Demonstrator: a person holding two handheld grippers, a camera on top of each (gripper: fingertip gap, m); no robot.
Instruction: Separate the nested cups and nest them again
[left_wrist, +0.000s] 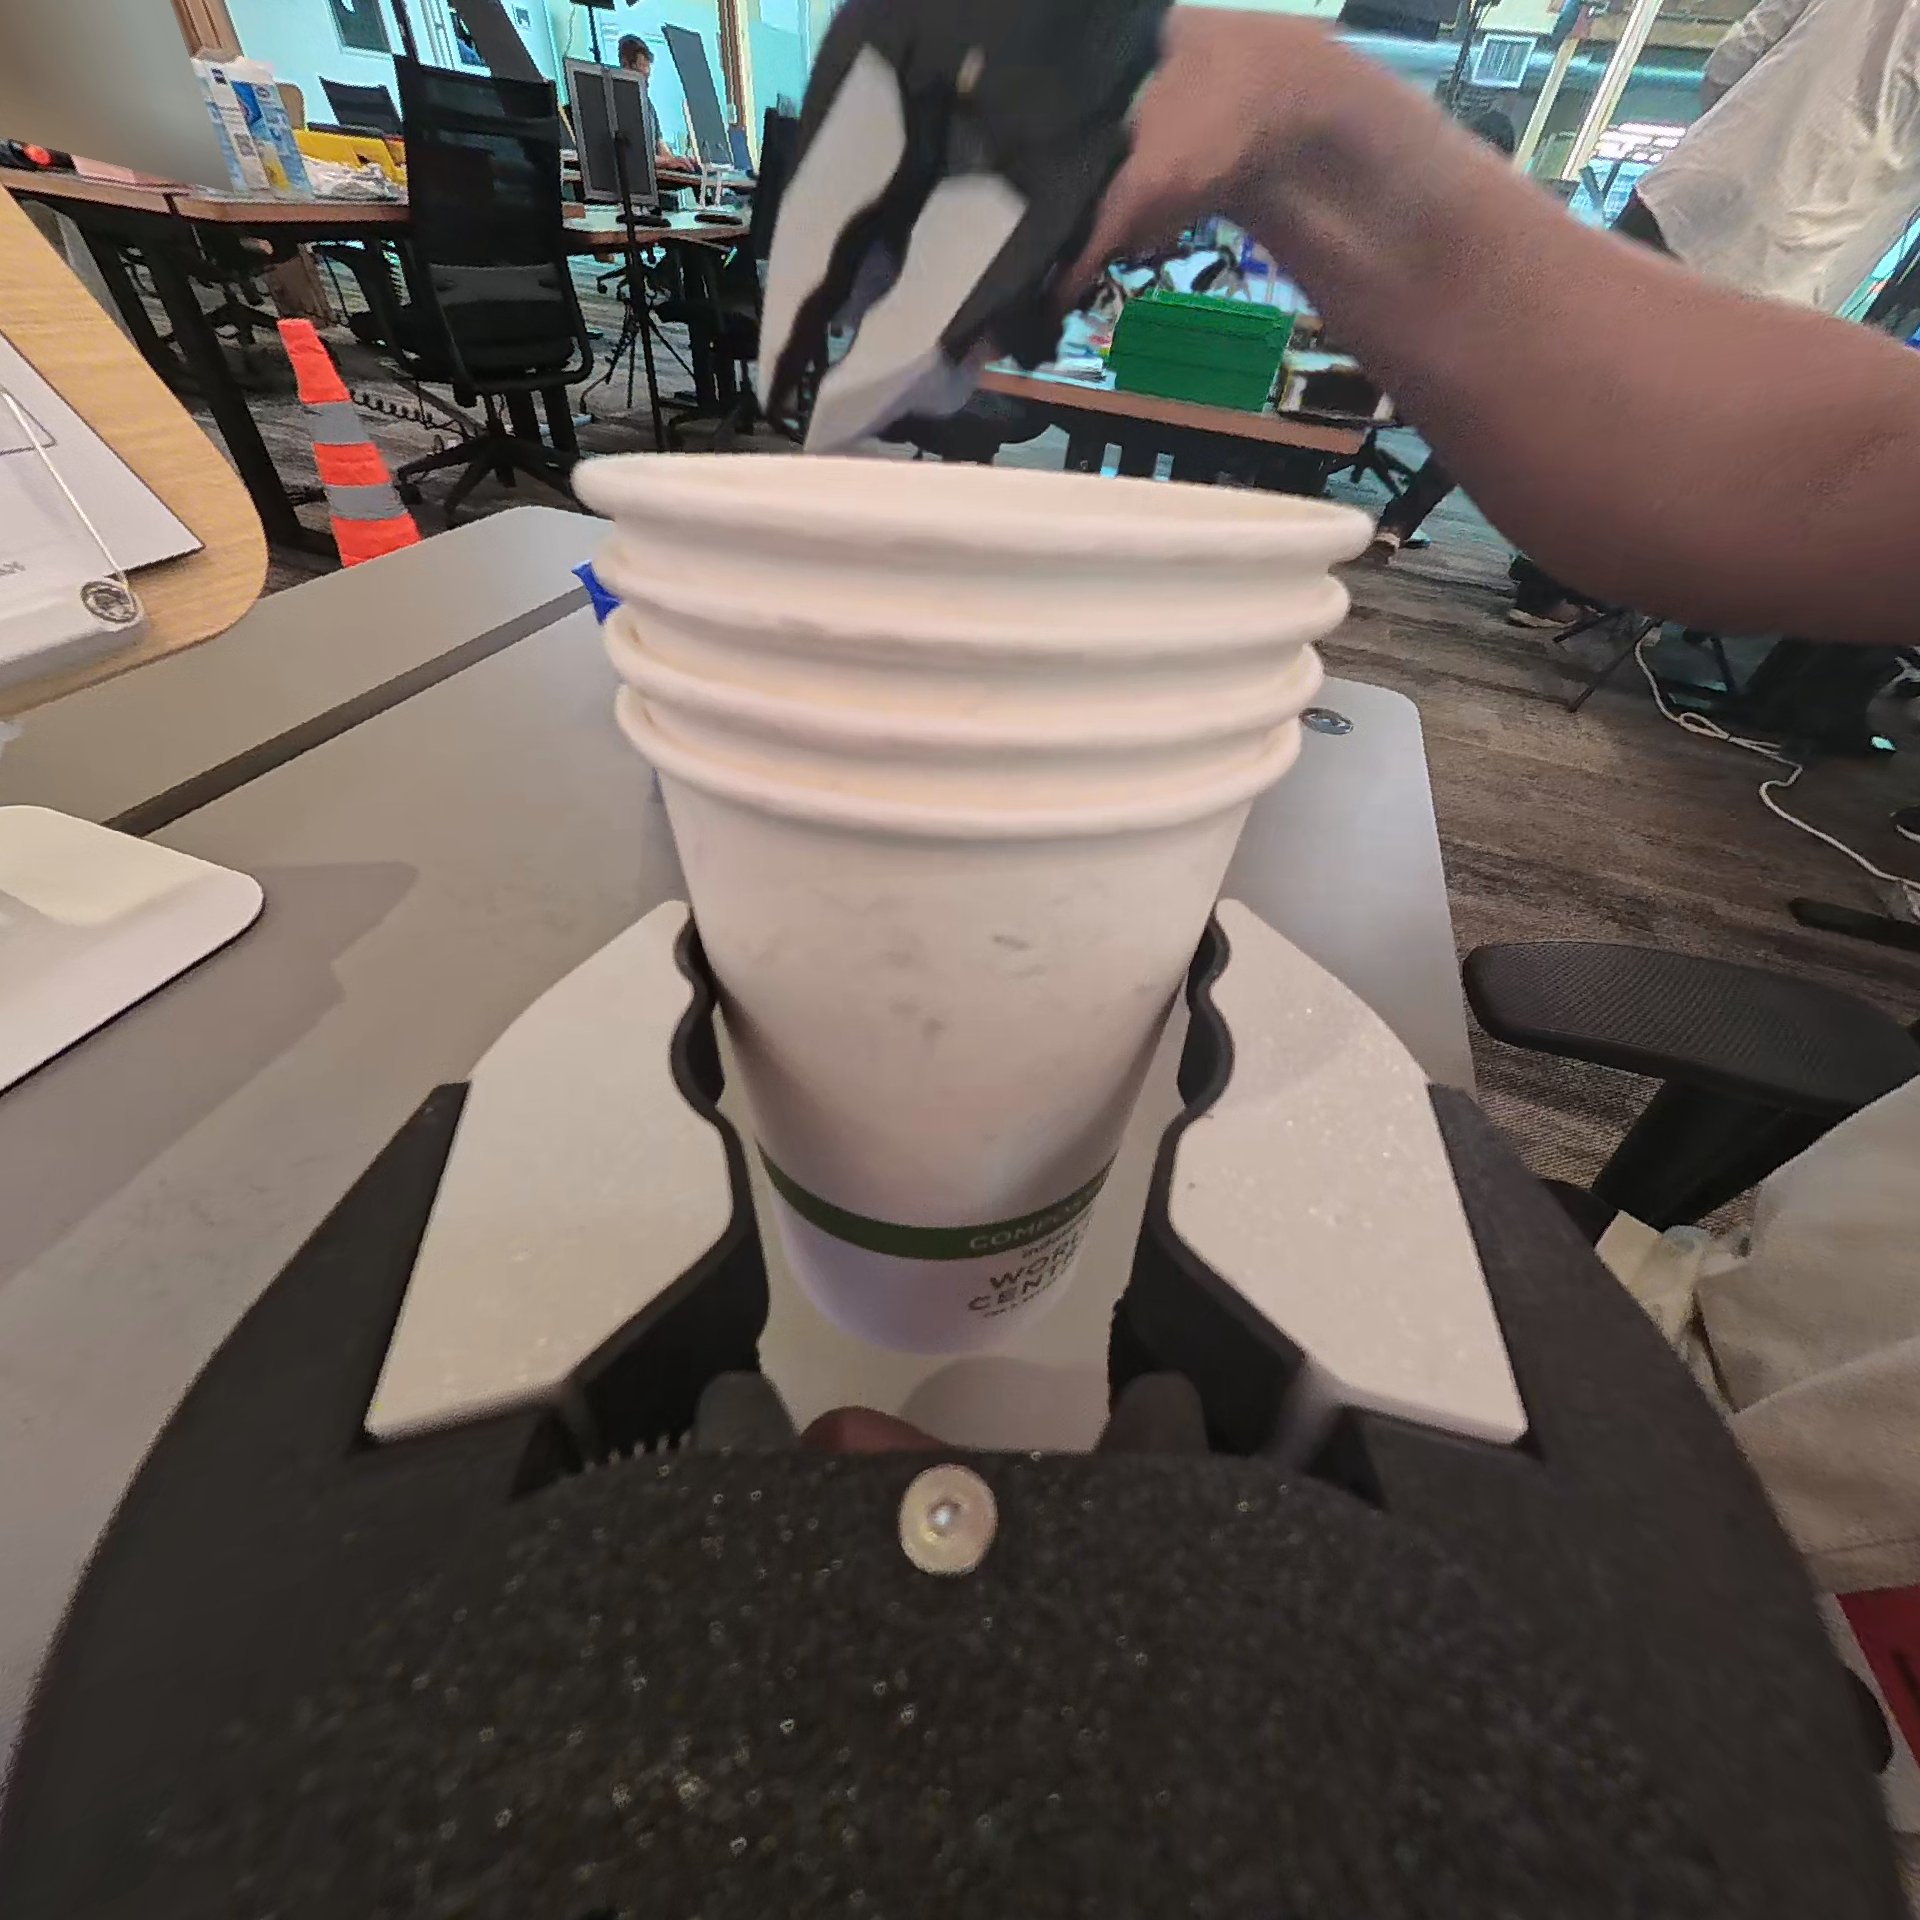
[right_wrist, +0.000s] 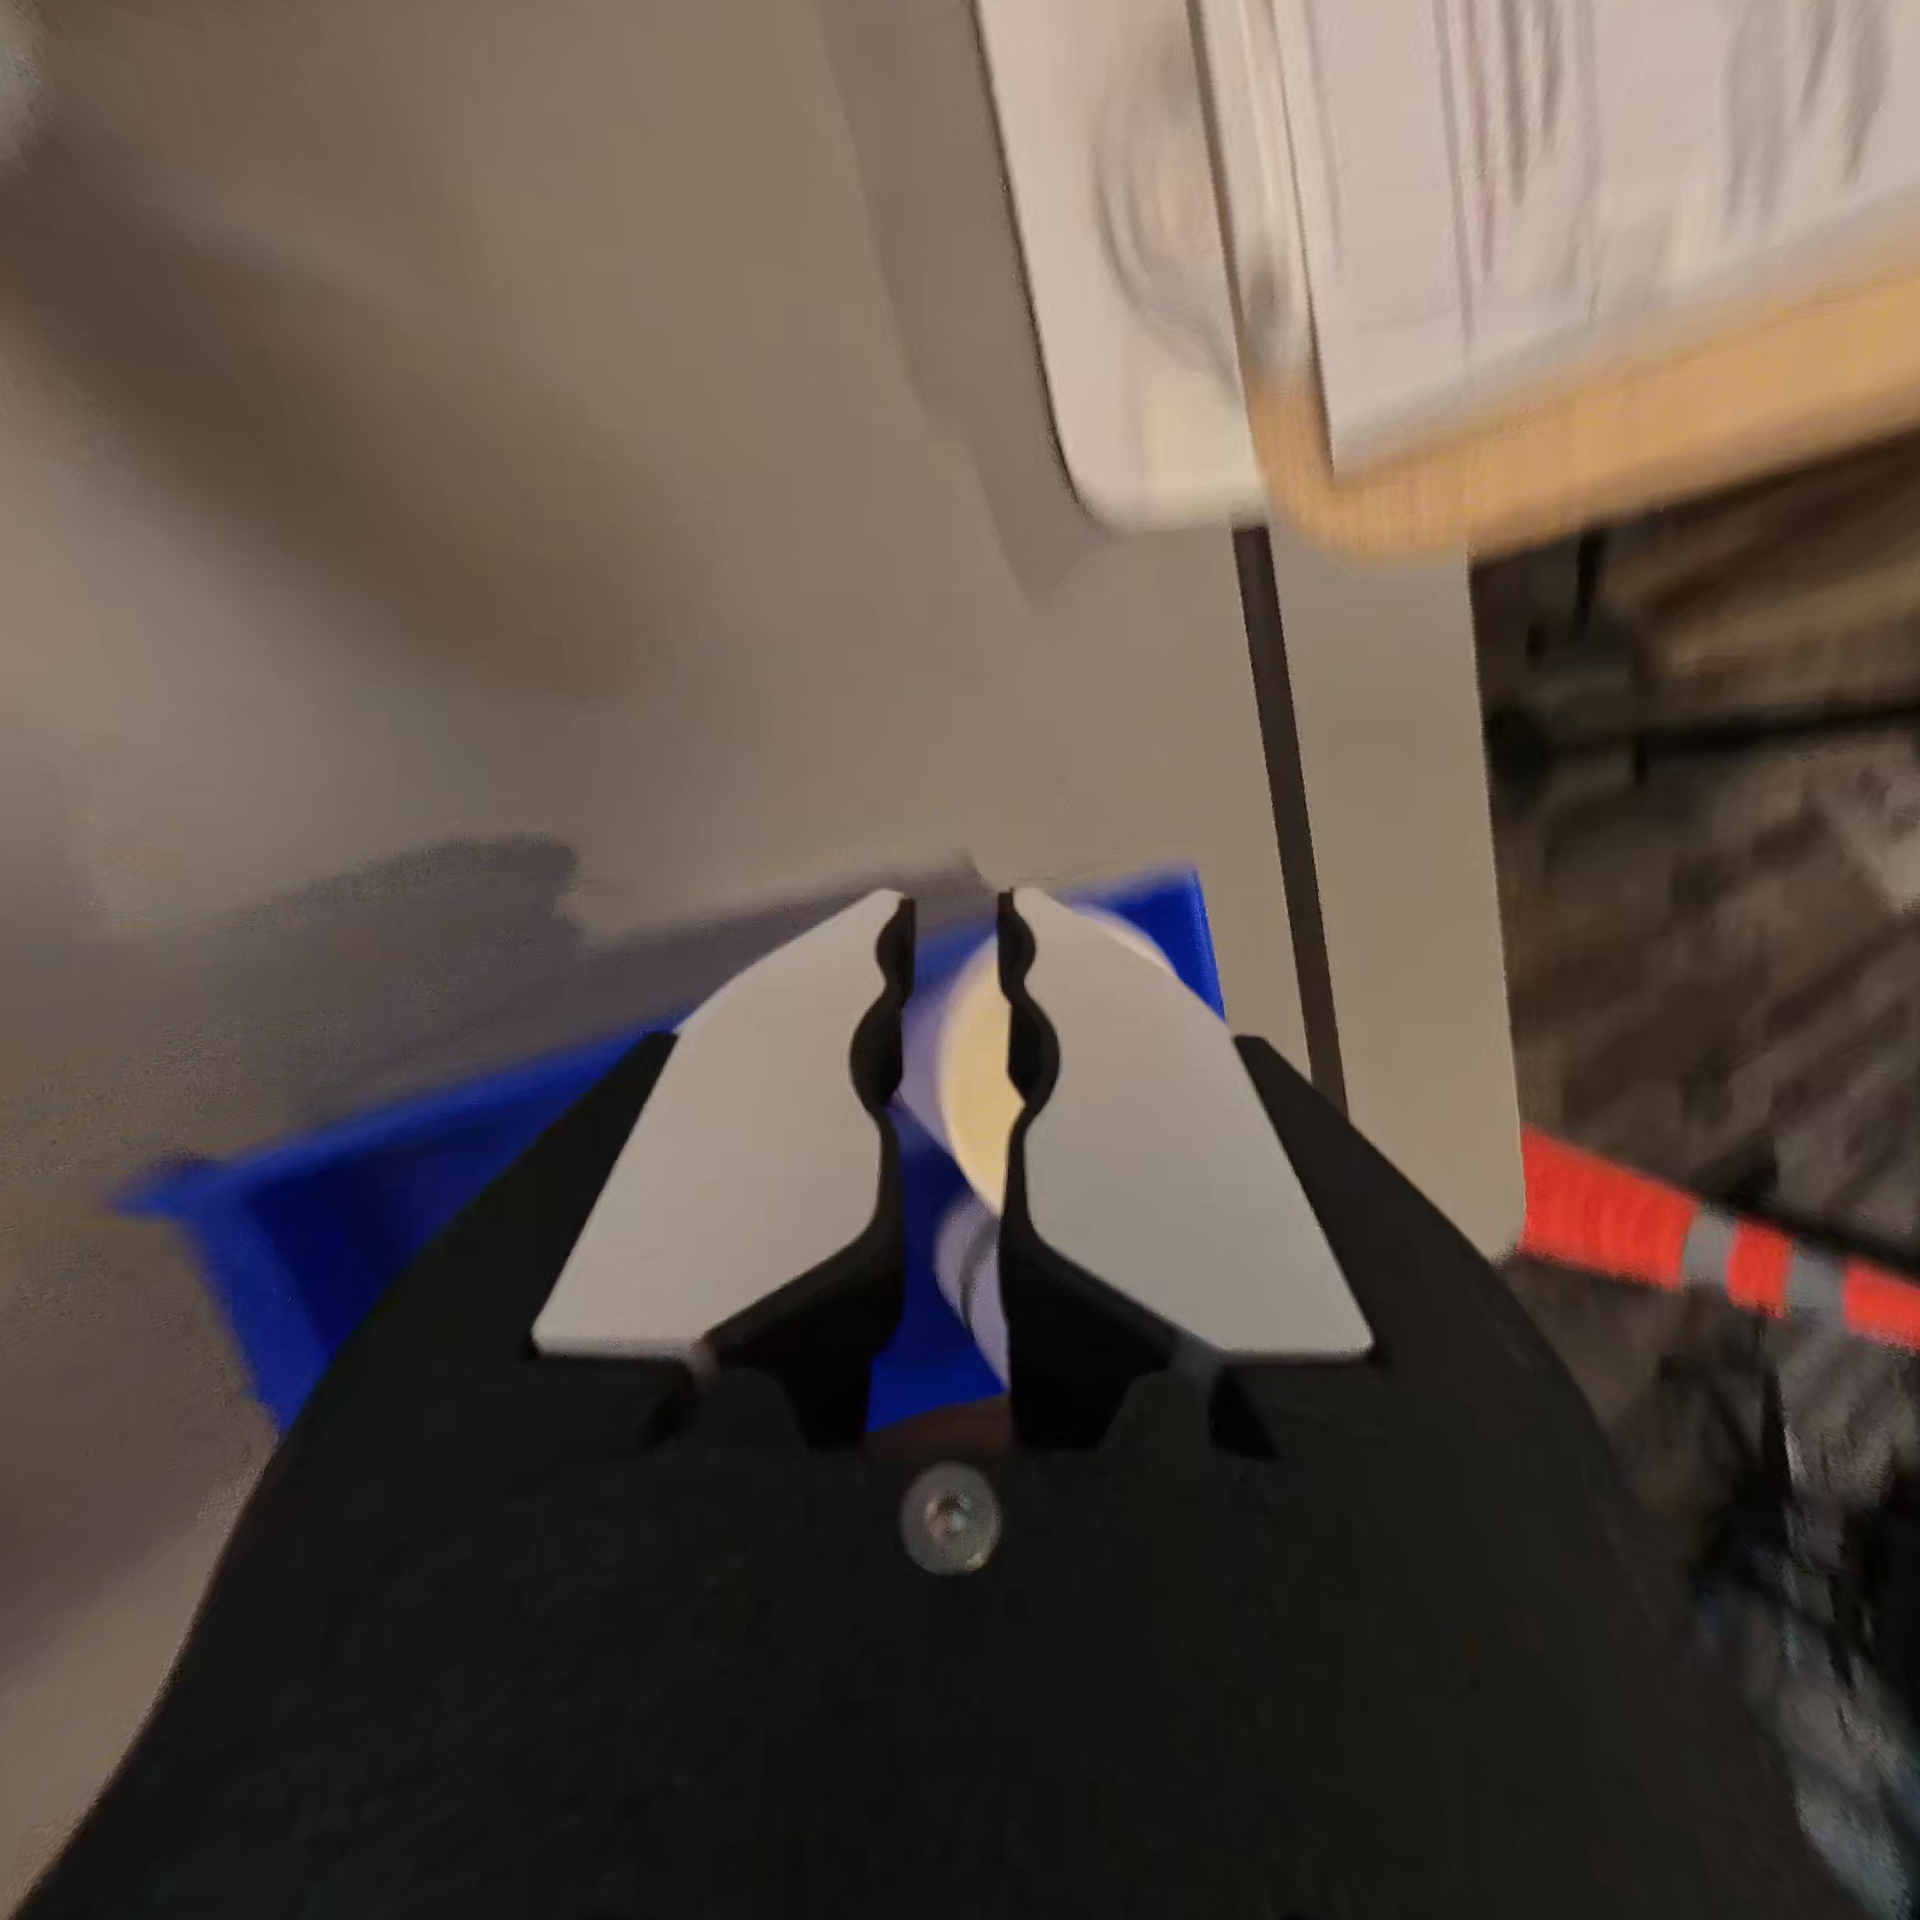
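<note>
The left gripper (left_wrist: 951, 1049) clamps both fingers against the lower wall of a stack of four nested white paper cups (left_wrist: 961, 831), holding it upright above a grey table (left_wrist: 416, 831). The right gripper (left_wrist: 883, 353), held in a person's hand (left_wrist: 1226, 156), hangs just above the stack's top rim. Its fingers stand slightly parted with nothing between them, over a blurred blue tray (right_wrist: 312, 1226).
</note>
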